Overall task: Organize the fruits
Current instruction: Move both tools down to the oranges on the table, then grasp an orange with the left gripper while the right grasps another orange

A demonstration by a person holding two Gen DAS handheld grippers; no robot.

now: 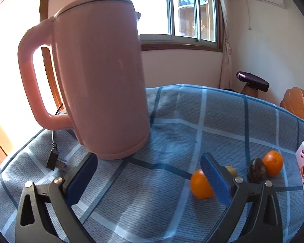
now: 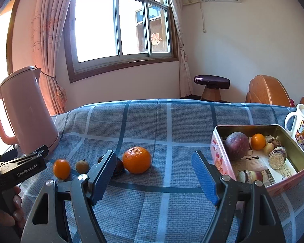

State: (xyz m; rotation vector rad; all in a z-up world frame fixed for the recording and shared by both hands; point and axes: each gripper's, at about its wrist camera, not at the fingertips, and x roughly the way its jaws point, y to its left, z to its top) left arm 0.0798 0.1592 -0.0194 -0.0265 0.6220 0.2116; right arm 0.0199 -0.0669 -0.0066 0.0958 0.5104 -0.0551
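Observation:
On the blue checked cloth lie a large orange [image 2: 137, 159], a small orange [image 2: 61, 168], a small yellow-brown fruit [image 2: 82, 166] and a dark brown fruit [image 2: 119, 167] half hidden by my finger. A pink tin [image 2: 217, 158] at the right holds several fruits, among them a purple one [image 2: 237, 145]. My right gripper [image 2: 154, 174] is open and empty, just short of the large orange. My left gripper [image 1: 150, 174] is open and empty; the small orange [image 1: 200, 186] lies beside its right finger, the large orange [image 1: 273, 163] and dark fruit [image 1: 257, 170] further right.
A pink kettle [image 1: 95, 77] stands close in front of the left gripper, with its black plug [image 1: 55, 160] on the cloth; it also shows at the left of the right wrist view [image 2: 28, 121]. A white mug [image 2: 303, 125] stands behind the tin. A stool and a chair stand beyond the table.

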